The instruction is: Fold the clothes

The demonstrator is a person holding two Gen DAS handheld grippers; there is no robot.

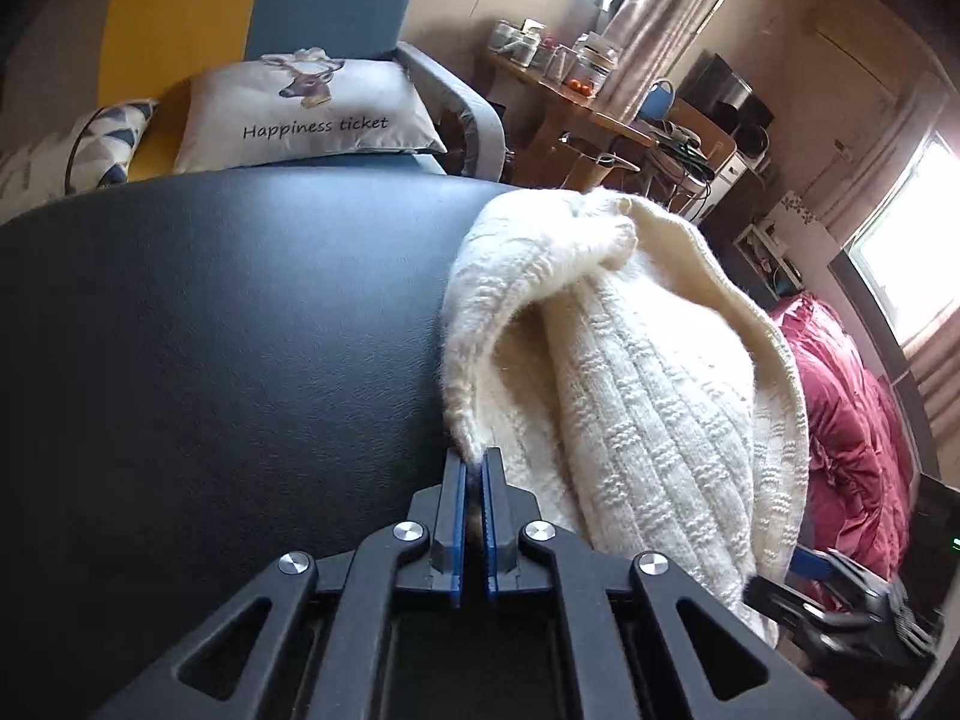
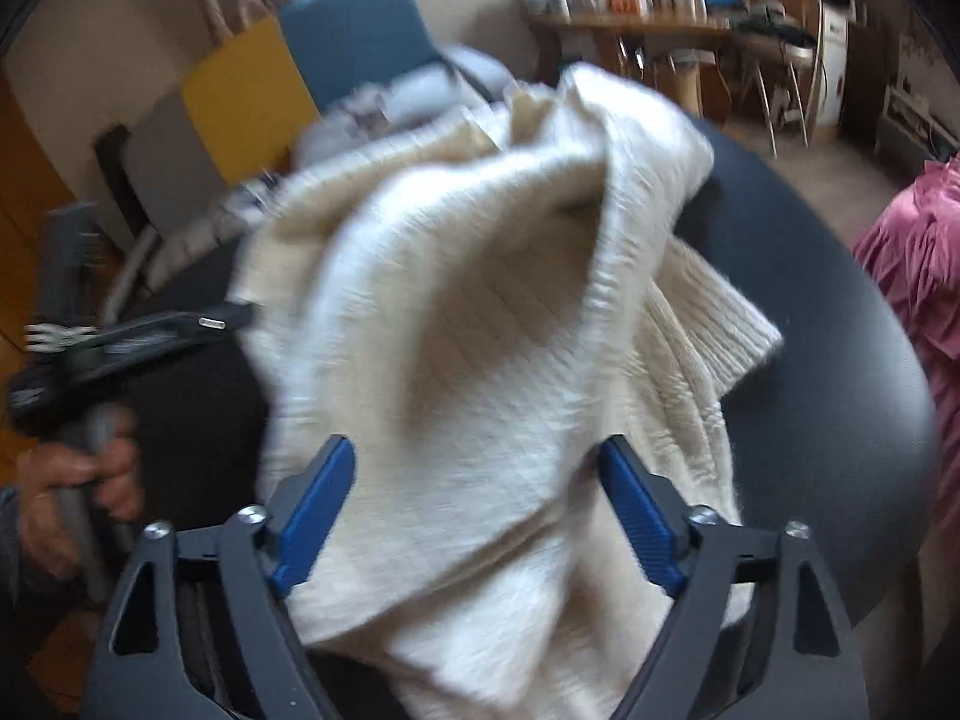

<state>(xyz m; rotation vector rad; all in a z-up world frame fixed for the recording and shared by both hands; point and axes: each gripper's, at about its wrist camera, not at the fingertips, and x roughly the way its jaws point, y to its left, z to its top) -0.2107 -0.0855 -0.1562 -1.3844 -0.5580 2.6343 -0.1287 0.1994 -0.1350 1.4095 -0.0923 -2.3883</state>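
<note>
1. Far left, bkgd only: cushions [image 1: 309,108] on a sofa behind the dark table [image 1: 210,330]. They play no part in the fold.
2. Left gripper [image 1: 475,468]: blue pads nearly together, pinching a corner/edge of the cream knit sweater [image 1: 630,390]. Prob. held here to lift that edge so the cloth can be carried over itself. The person's hand [image 2: 72,480] on its handle shows at the left of the right wrist view.
3. Sweater sits on the right part of the table, partly raised off it. From the pinched edge it arches up and drapes back down twd the far side.
4. Look: thick ribbed/waffle knit, fuzzy edge, off-white, bunched in soft rolls, not flat. A ribbed cuff or hem [image 2: 738,330] pokes out lower right. Right view is motion-blurred, so details are vague.
5. Right gripper [image 2: 480,516]: fingers spread wide, cloth lying between and over them, not clamped. Judgement: either just let go or abt to grab; can't tell which.
6. Far right: pink-red quilted garment [image 1: 852,420] beside the table edge.
</note>
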